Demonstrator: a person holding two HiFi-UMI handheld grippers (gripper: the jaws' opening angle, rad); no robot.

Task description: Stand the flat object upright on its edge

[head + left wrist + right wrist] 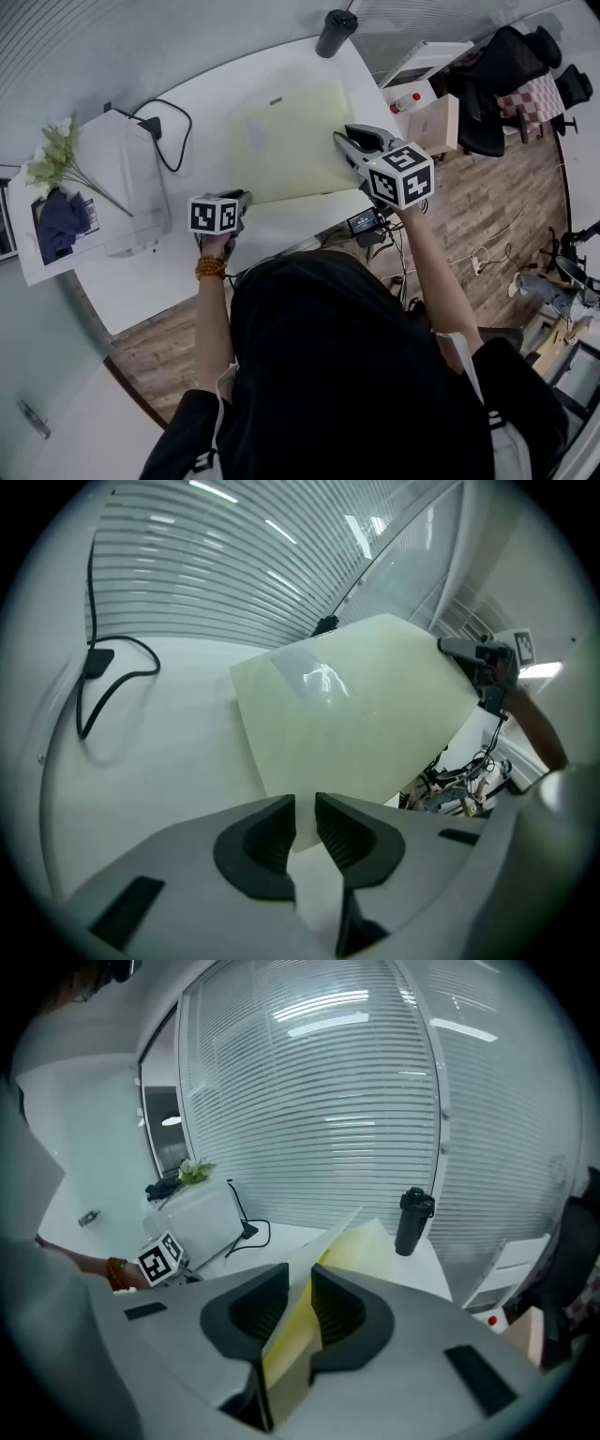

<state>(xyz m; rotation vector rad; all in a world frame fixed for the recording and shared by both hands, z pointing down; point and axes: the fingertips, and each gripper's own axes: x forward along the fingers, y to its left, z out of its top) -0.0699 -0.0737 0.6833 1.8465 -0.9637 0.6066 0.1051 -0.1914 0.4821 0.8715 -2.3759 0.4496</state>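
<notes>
Right gripper (300,1286) clamped tight on the sheet (364,1243), jaws narrow w/ the yellow edge running straight btwn the pads. That side's up off the table (178,277), so the sheet sits tilted, not upright yet. Left gripper (305,822) is down at the near-left corner, jaws also narrow, corner tucked btwn the pads and prob. pinched. To do this bit well, I'd say: keep the left end low as the pivot and swing the right end up and over in one smooth arc. Don't yank, since the sheet looks thin and may bow or slip. Keep the bottom edge touching the table the whole way. Both grips should stay firm till it's vertical, then test balance before letting go. Containers: dark bottle (335,31) at the far table end, well apart from the sheet, lid on, contents can't tell.
</notes>
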